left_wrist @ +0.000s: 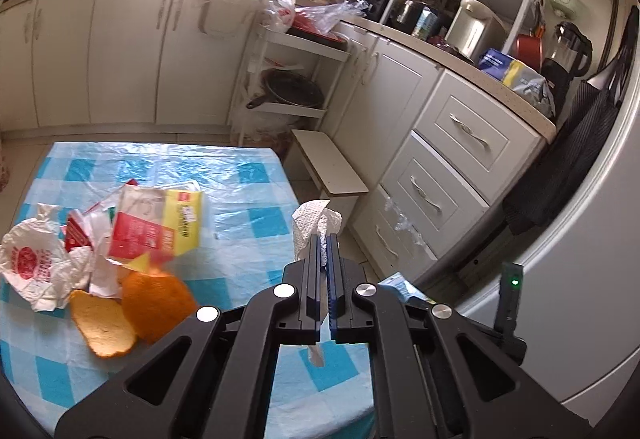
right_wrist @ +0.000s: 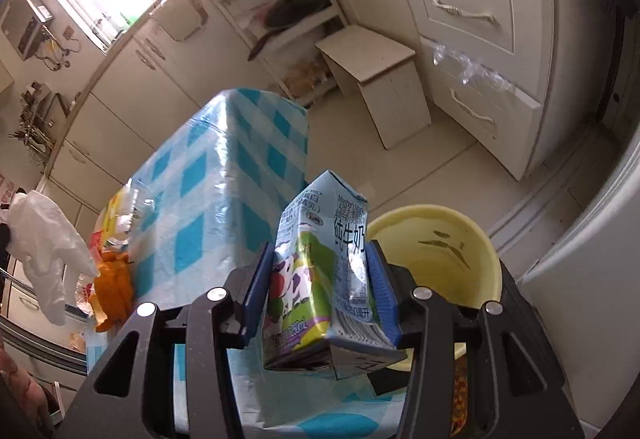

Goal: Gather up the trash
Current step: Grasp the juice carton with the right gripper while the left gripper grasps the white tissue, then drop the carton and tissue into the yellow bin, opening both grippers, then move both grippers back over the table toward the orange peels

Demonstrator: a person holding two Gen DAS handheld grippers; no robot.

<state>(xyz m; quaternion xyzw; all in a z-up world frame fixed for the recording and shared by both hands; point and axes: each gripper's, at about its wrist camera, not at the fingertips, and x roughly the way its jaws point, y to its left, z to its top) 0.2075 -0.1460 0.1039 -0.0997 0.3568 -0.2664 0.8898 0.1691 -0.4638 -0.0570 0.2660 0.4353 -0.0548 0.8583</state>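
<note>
Both grippers grip trash: left [left_wrist: 326,239] tissue [left_wrist: 316,217], right [right_wrist: 320,279] milk carton [right_wrist: 320,263].

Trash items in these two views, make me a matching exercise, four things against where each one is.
Things:
1. milk carton
2. paper towel
3. orange peel
4. yellow basin

Places:
A. on the checked tablecloth
B. on the floor beside the table
C. clamped in the left tongs
D. clamped in the right tongs

Pairs: 1-D, 2-C, 3-A, 4-B
</note>
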